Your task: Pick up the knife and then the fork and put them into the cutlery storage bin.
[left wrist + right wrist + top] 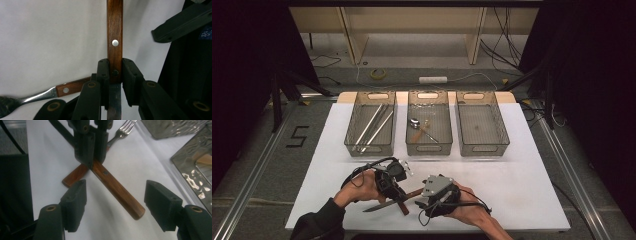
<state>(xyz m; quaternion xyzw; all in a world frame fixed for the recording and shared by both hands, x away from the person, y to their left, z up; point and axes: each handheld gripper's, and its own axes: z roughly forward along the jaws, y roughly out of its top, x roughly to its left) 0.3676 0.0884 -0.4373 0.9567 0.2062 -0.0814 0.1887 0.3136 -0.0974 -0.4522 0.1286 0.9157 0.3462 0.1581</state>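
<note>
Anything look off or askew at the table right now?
Nothing is spilled or broken. One oddity: the left tongs grip the knife where handle meets blade, and its wooden handle crosses over the fork lying on the table. The right tongs are open around the handle's end.

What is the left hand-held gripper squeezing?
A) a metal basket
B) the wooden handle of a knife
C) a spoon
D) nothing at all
B: in the left gripper view, the left hand-held gripper has its jaws shut on the wooden handle of the knife, near where the blade begins, while a fork with its own wooden handle lies on the table beside it.
</note>
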